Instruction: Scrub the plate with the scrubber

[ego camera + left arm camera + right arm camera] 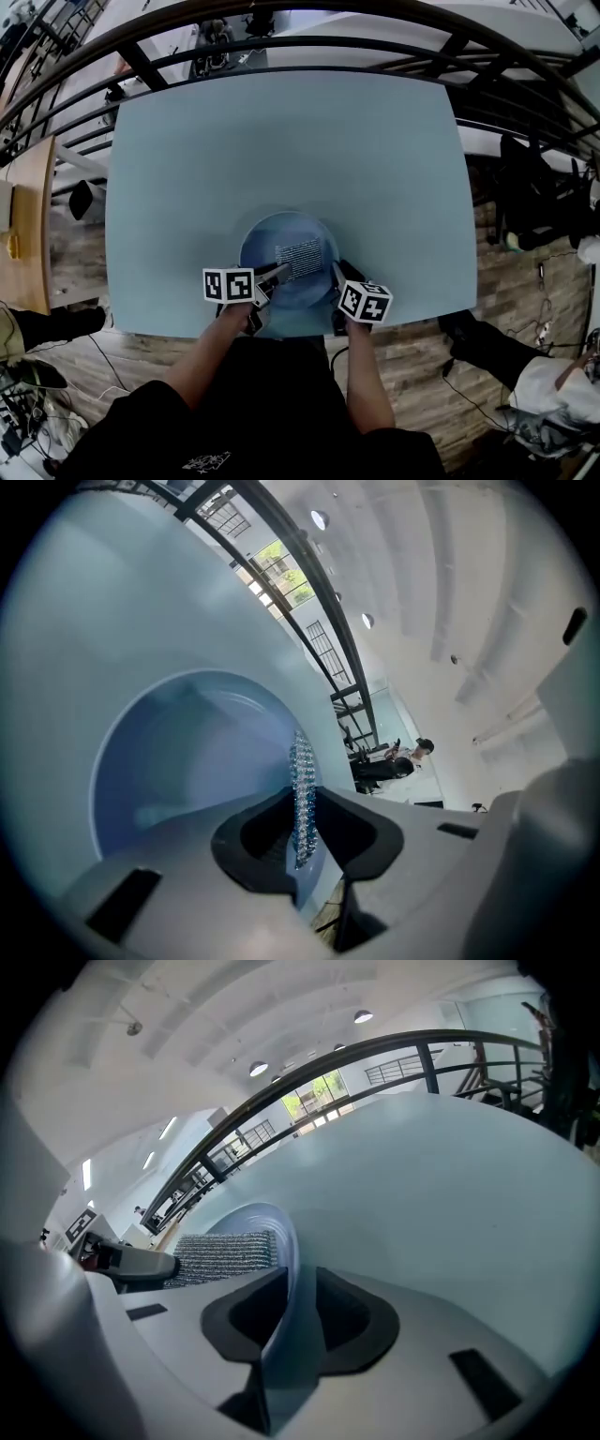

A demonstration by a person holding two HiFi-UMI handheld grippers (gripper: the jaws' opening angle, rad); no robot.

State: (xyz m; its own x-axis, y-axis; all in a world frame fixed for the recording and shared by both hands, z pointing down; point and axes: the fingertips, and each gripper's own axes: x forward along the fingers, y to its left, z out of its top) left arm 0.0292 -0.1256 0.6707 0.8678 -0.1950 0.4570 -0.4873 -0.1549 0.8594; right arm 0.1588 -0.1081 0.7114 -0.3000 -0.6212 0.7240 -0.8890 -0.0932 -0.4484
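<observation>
We have the left gripper (278,275) clamped on one end of the silvery mesh scrubber (300,258). In the left gripper view, the scrubber (302,794) shows edge-on as a thin beaded strip pinched between the two dark pads. Its long axis runs straight out from the jaws, over the hollow of the blue plate (178,752).

From the head view, the scrubber reaches from our left gripper toward the far right part of the plate (261,246), with its broad face turned to the plate's surface. We cannot tell whether it touches.

Our right gripper (339,275) is closed on the plate's near right rim. In the right gripper view, the rim (292,1307) rises between the pads, and the scrubber (225,1252) lies just beyond.

The plate sits at the near edge of the pale blue table (281,141).
</observation>
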